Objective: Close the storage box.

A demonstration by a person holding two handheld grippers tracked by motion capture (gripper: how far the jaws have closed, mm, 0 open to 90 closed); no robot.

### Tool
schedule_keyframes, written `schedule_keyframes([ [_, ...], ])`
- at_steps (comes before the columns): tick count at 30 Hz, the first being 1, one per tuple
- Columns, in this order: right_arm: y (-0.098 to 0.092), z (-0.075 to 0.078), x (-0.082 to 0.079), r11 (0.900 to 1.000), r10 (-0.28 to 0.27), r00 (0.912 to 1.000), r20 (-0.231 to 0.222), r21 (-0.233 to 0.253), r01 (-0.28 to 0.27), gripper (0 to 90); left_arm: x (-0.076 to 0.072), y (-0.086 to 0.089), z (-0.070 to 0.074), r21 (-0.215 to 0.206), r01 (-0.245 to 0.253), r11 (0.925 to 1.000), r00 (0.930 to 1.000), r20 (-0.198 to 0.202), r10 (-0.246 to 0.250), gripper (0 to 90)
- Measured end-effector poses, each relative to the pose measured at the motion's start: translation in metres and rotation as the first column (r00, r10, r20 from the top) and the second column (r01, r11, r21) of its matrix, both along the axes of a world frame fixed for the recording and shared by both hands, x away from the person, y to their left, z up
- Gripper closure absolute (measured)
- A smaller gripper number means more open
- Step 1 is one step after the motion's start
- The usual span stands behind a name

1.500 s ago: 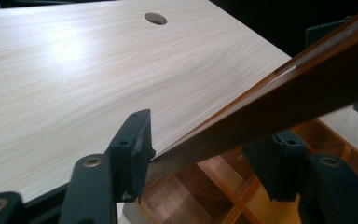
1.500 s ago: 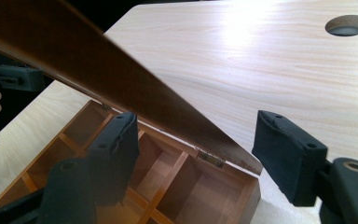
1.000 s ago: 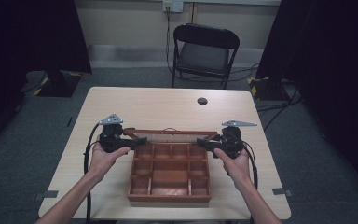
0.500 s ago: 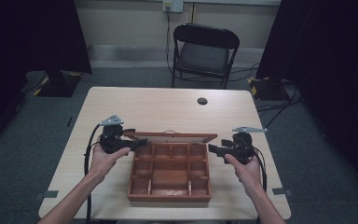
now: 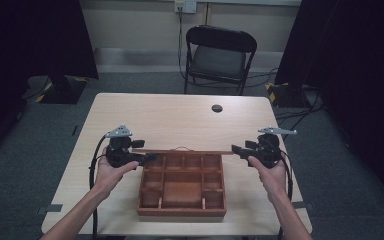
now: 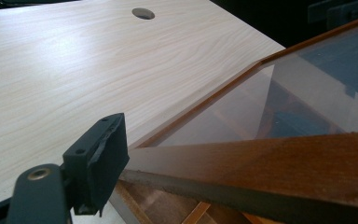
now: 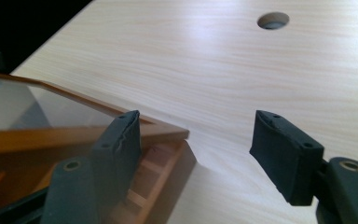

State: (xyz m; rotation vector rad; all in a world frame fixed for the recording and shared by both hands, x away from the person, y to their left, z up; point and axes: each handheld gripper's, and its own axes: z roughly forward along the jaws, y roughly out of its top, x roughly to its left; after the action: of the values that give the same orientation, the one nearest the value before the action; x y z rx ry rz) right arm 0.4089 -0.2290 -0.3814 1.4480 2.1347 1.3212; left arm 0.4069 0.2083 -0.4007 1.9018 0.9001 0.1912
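Left tongs (image 5: 147, 158) grasping glass-paned wooden lid (image 6: 270, 154) of brown compartment box (image 5: 182, 186); right tongs (image 7: 200, 154) released beside lid corner, level forearm.

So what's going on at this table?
A person at a table is working a wooden compartment box with a hand-held gripper in each hand. The box's glass-paned lid stands raised. The left gripper is at the lid's left end, one pad against its wooden frame. The right gripper hangs open just off the lid's right corner, gripping nothing.
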Motion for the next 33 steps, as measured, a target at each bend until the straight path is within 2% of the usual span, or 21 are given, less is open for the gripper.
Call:
schedule_keyframes([
  [4,0.006,0.015,0.001,0.998,0.062,0.9978,0.025,0.016,-0.062,31.1,-0.001,-0.001,0.000,0.001,0.008,1.0000,0.9998,-0.017,-0.008,17.7],
  [7,0.013,0.029,0.003,0.997,0.077,0.9955,0.056,0.026,-0.078,28.6,-0.005,0.000,0.000,0.006,0.006,1.0000,1.0000,-0.004,-0.006,17.8],
  [9,0.017,0.038,0.004,0.994,0.090,0.9926,0.081,0.051,-0.094,27.7,-0.006,0.000,0.000,0.003,0.004,1.0000,1.0000,0.000,-0.004,17.9],
  [12,0.023,0.046,0.005,0.991,0.109,0.9896,0.093,0.071,-0.116,26.4,-0.007,0.000,0.000,0.006,0.008,1.0000,0.9999,0.007,-0.008,17.7],
  [13,0.031,0.055,0.004,0.985,0.144,0.9843,0.102,0.085,-0.153,26.1,-0.008,-0.001,0.000,0.003,0.009,1.0000,0.9999,0.011,-0.009,17.7],
  [14,0.031,0.055,0.004,0.985,0.144,0.9843,0.102,0.085,-0.153,26.1,-0.008,-0.001,0.000,0.003,0.009,1.0000,0.9999,0.011,-0.009,17.7],
  [16,0.047,0.068,-0.001,0.974,0.204,0.9711,0.124,0.078,-0.214,30.6,-0.009,0.000,-0.001,-0.001,0.010,1.0000,0.9999,0.014,-0.010,16.9],
  [17,0.054,0.071,-0.002,0.967,0.234,0.9636,0.129,0.073,-0.245,35.9,-0.009,0.000,-0.001,-0.001,0.010,1.0000,0.9998,0.020,-0.010,16.5],
  [19,0.068,0.075,-0.006,0.949,0.299,0.9456,0.129,0.061,-0.308,41.0,-0.010,0.000,-0.002,-0.008,0.007,0.9999,0.9998,0.019,-0.007,15.8],
  [21,0.083,0.077,-0.009,0.923,0.369,0.9208,0.125,0.064,-0.379,46.2,-0.011,0.000,-0.002,-0.007,0.002,1.0000,0.9998,0.019,-0.001,15.8],
  [22,0.091,0.078,-0.011,0.915,0.390,0.9137,0.115,0.066,-0.398,46.9,-0.011,0.000,-0.002,-0.007,0.002,1.0000,0.9998,0.019,-0.001,15.9],
  [23,0.097,0.078,-0.013,0.905,0.411,0.9052,0.107,0.067,-0.419,51.6,-0.012,0.001,-0.003,-0.003,0.000,1.0000,0.9997,0.025,0.000,15.8],
  [24,0.103,0.077,-0.014,0.890,0.445,0.8909,0.093,0.069,-0.451,54.1,-0.013,0.001,-0.003,-0.006,0.000,1.0000,0.9997,0.023,0.000,15.7],
  [25,0.108,0.077,-0.015,0.882,0.460,0.8845,0.079,0.073,-0.465,56.4,-0.013,0.001,-0.003,-0.002,0.001,1.0000,0.9997,0.025,-0.001,15.7],
  [26,0.108,0.077,-0.015,0.882,0.460,0.8845,0.079,0.073,-0.465,56.4,-0.013,0.001,-0.003,-0.002,0.001,1.0000,0.9997,0.025,-0.001,15.6],
  [27,0.115,0.076,-0.016,0.869,0.486,0.8716,0.062,0.073,-0.490,62.6,-0.013,0.002,-0.003,0.001,0.002,1.0000,0.9996,0.027,-0.002,15.6],
  [28,0.117,0.075,-0.016,0.860,0.501,0.8639,0.051,0.083,-0.504,64.0,-0.013,0.002,-0.003,-0.001,0.000,1.0000,0.9997,0.026,0.000,15.6],
  [31,0.120,0.074,-0.017,0.843,0.527,0.8493,0.028,0.107,-0.527,68.6,-0.014,0.002,-0.004,-0.001,0.000,1.0000,0.9997,0.025,0.000,15.7],
  [33,0.122,0.073,-0.017,0.838,0.538,0.8431,0.011,0.104,-0.536,71.2,-0.014,0.002,-0.004,0.000,0.001,1.0000,0.9997,0.023,-0.001,15.6],
])
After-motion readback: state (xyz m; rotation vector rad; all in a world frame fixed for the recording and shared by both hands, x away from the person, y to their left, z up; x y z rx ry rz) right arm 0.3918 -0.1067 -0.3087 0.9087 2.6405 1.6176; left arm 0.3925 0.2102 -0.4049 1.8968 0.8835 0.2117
